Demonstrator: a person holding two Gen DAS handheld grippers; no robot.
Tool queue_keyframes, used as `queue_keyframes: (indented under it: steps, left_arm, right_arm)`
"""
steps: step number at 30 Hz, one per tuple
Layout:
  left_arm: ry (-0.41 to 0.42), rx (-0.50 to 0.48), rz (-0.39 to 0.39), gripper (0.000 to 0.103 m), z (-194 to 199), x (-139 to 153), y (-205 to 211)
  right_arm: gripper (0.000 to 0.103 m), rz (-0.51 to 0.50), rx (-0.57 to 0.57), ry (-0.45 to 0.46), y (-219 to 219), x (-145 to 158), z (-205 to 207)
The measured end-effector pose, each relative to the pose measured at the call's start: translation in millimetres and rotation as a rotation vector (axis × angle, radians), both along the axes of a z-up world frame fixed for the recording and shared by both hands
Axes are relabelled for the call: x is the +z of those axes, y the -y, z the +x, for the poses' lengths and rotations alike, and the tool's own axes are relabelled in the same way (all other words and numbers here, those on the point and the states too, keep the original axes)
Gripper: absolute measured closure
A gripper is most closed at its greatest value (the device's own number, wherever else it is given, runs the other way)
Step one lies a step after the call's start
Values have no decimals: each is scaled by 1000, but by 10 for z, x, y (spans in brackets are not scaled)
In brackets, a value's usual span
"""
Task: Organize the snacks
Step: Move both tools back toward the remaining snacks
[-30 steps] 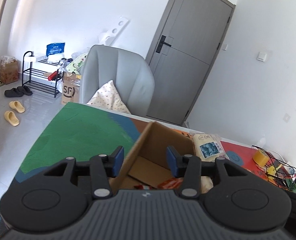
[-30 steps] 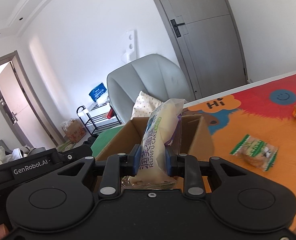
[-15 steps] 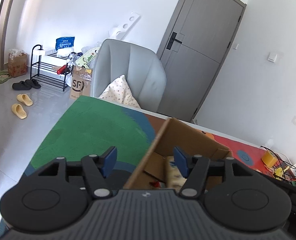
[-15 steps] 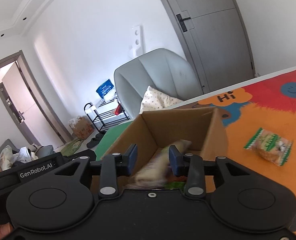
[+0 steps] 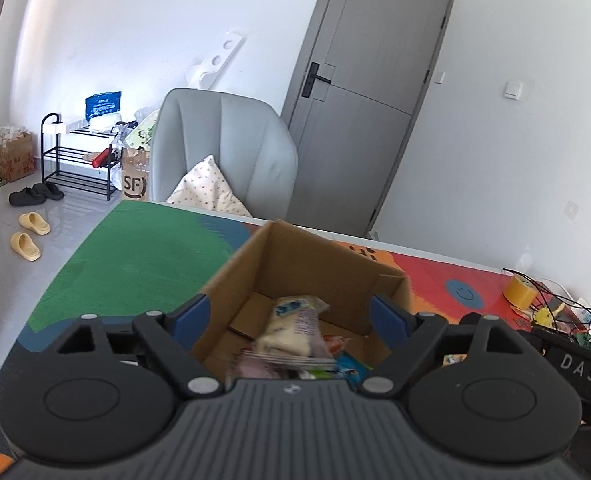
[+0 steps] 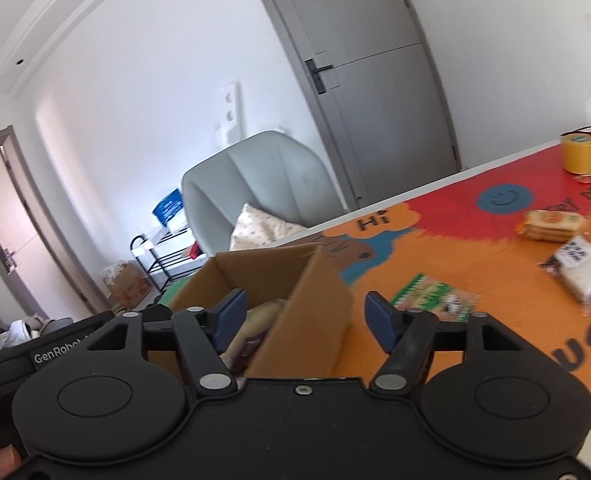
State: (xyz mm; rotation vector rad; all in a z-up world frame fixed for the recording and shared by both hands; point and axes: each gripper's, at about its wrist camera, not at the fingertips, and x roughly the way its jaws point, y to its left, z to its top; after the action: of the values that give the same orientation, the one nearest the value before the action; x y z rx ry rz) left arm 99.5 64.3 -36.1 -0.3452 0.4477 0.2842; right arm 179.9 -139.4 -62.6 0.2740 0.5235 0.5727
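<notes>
Both my grippers, left gripper (image 5: 289,318) and right gripper (image 6: 301,314), have jaws opening, gripping nothing. The cake packet (image 5: 295,326) lies in the cardboard box (image 5: 335,256) below and ahead of my left jaws, so it counts as stowed. Three snacks (image 6: 431,294) wait on the desk (image 6: 495,264), right of my right jaws.

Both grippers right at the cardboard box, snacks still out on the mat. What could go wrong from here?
1. The right gripper, jaws opening and empty, straddles the cardboard box wall; swinging toward the green-striped snack pack could drag or tip the box.
2. The left gripper, also opening, hangs over the cake packet inside; closing could pull it back out.
3. The loose packs lie close together, so a grab may catch two.
</notes>
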Motion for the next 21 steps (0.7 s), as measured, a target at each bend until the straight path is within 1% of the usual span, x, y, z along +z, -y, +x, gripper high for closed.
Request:
queue_keyframes:
  steps: [2,7,11,21]
  left_arm:
    - [1,-12,7,16,1,10,82]
    - [7,-49,27,16,18,45,311]
    - [18,-79,41,16,34,84,459]
    - [10,-158,61,15,131,54,870]
  right_arm:
    - [29,-2,-19,3,90,-3,-17]
    - [26,4,-54,2,312,-22,-45]
    - [21,11,-89,-2,493,-45,-55]
    - [21,29,-159,-12,951,-140,-72]
